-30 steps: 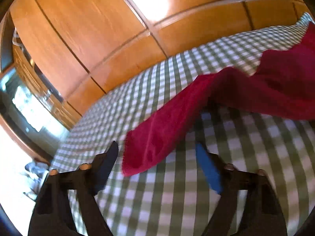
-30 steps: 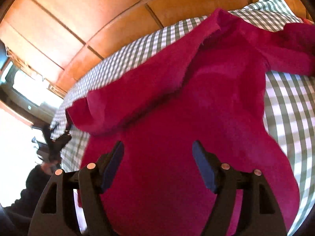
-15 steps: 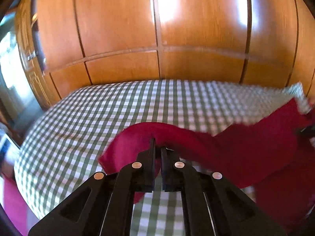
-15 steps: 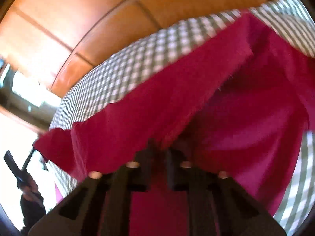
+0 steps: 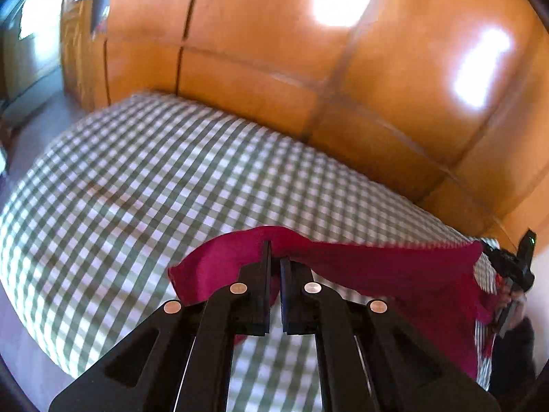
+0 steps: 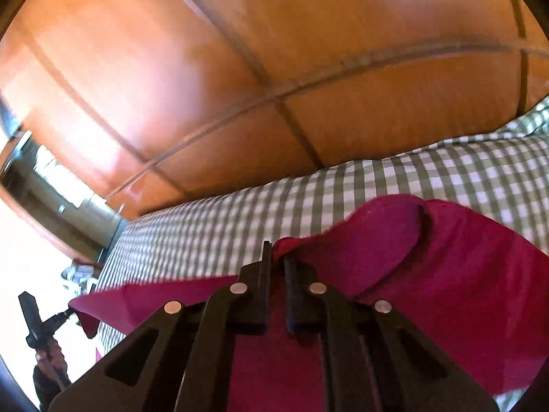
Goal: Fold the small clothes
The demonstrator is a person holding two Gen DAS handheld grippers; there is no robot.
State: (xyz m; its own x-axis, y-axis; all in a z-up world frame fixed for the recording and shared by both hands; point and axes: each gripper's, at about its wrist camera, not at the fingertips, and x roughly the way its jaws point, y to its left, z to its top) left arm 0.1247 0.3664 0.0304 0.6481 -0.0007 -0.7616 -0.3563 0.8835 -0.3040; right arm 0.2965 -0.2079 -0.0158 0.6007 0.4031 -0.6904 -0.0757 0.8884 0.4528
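Your left gripper (image 5: 275,257) is clamped down tight, jaws nearly touching, with the top edge of the crimson garment (image 5: 394,271) pinched right at the tips. A short flap of the fabric droops just to the left of the jaws, and the rest runs off to the right as a taut band, lifted clear of the bed. Under and beyond the tips is the green-and-white checked bedsheet (image 5: 144,178), and past that the glossy wooden wardrobe panels (image 5: 260,48) with a couple of bright light reflections on them.

Follow that taut band to the far right of the left wrist view and you hit your other hand (image 5: 514,304) gripping the right tool, right where the cloth ends.

Your right gripper (image 6: 277,257) is squeezed closed too, biting a fold of the same garment (image 6: 446,267) at its tips. Most of the fabric bunches up to the right of the jaws and below them, with a rounded hump rising just past the tips. A strip of it stretches away to the lower left, where your left hand (image 6: 48,353) holds the other tool at the end of it. Beyond the tips it's the checked sheet (image 6: 343,199) again, then the wardrobe (image 6: 240,68) filling the top.

So the garment is hanging stretched between both grippers over the bed.
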